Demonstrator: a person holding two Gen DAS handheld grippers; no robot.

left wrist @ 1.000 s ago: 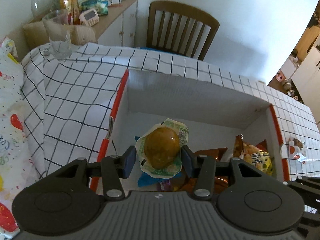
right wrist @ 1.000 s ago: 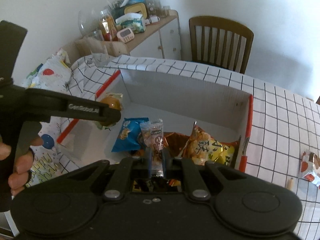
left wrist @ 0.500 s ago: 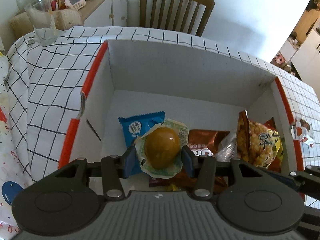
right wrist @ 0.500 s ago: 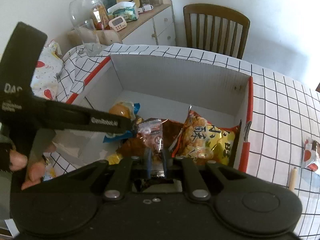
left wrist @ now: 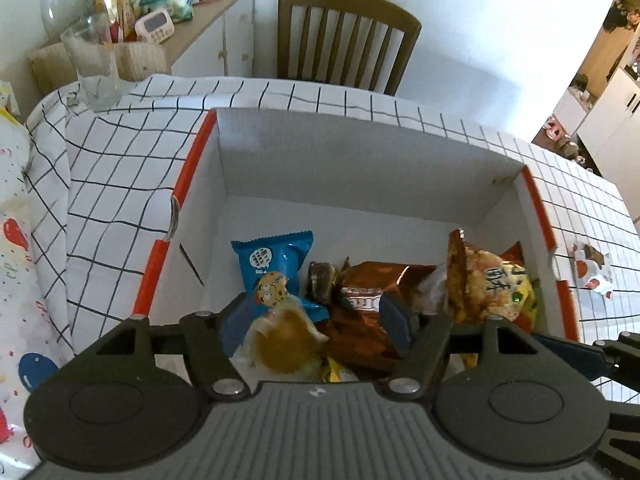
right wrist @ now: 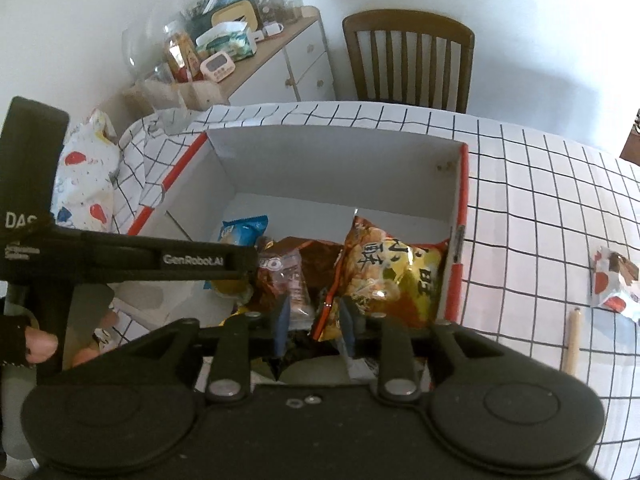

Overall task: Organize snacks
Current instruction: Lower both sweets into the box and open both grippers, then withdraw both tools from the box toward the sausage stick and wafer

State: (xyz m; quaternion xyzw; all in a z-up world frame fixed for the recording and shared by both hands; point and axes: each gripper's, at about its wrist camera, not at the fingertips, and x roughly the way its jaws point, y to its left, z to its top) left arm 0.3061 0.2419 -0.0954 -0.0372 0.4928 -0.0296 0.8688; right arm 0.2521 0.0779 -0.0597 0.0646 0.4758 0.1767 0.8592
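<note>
A white cardboard box with red edges [left wrist: 192, 168] [right wrist: 460, 208] stands on the checked tablecloth and holds several snacks: a blue cookie pack [left wrist: 276, 268], a brown pack [left wrist: 368, 292] and a yellow chip bag [left wrist: 492, 288] [right wrist: 392, 272]. My left gripper [left wrist: 312, 320] is open over the box; the wrapped yellow bun [left wrist: 282, 346] lies loose between its fingers on the pile. My right gripper [right wrist: 314, 320] is open over the box; the clear candy packet [right wrist: 294, 284] lies on the pile just ahead of it.
A red-and-white wrapped snack [right wrist: 612, 280] and a wooden stick [right wrist: 572, 340] lie on the table right of the box. A glass [left wrist: 96, 72] stands at the far left corner. A chair [left wrist: 344, 36] and a cluttered sideboard [right wrist: 248, 52] stand behind.
Both grippers have opened over the box. The bun dropped from the left gripper and the candy packet from the right one onto the snack pile.
</note>
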